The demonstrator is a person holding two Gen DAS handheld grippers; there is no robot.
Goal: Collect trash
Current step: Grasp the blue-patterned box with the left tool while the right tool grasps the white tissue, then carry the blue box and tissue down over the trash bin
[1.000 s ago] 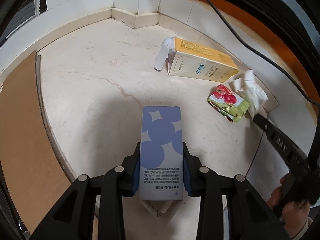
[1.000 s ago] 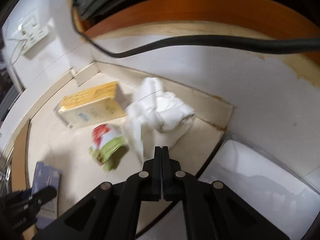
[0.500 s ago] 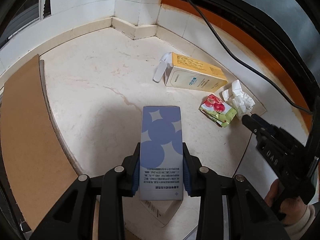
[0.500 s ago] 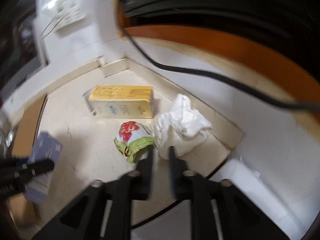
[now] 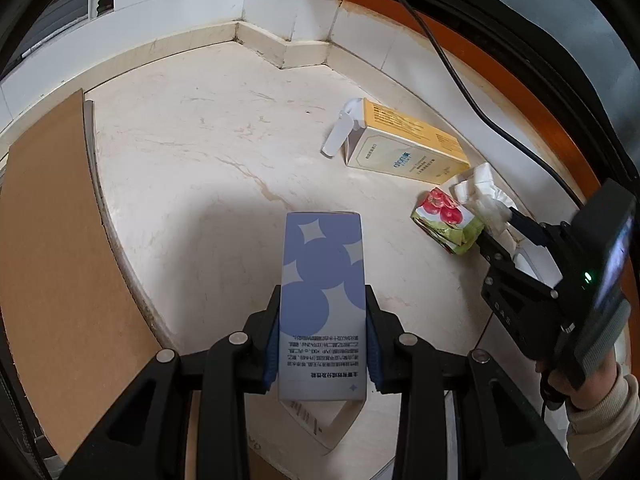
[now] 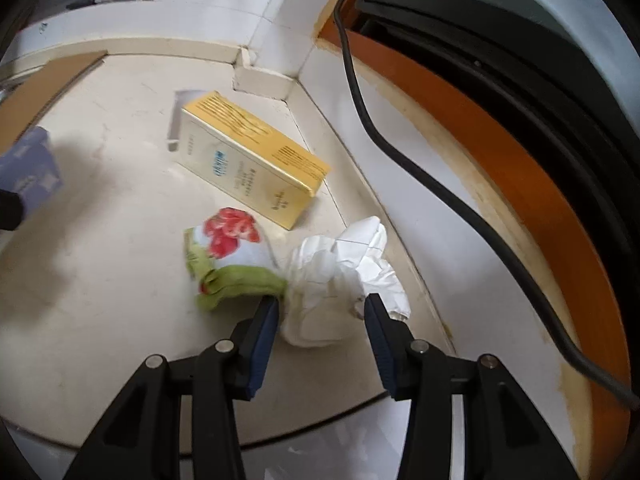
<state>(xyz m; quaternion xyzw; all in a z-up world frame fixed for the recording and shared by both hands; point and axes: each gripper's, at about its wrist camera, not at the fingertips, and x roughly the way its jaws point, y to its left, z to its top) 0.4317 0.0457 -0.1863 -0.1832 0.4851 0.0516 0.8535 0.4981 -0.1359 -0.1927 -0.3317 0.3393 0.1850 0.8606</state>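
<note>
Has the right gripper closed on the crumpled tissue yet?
No, the right gripper is open, its blue pads standing apart on either side of the crumpled tissue without pinching it.

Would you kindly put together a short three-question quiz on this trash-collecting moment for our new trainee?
1. True or false: the left hand-held gripper is shut on the blue-patterned box.
2. What sits between the open fingers of the right hand-held gripper?
   A. the yellow box
   B. the crumpled white tissue
   C. the black cable
3. Which item lies right beside the tissue, on the blue-patterned box's side?

Key
1. True.
2. B; the fingers straddle it and have not closed.
3. The red-and-green wrapper.
</note>
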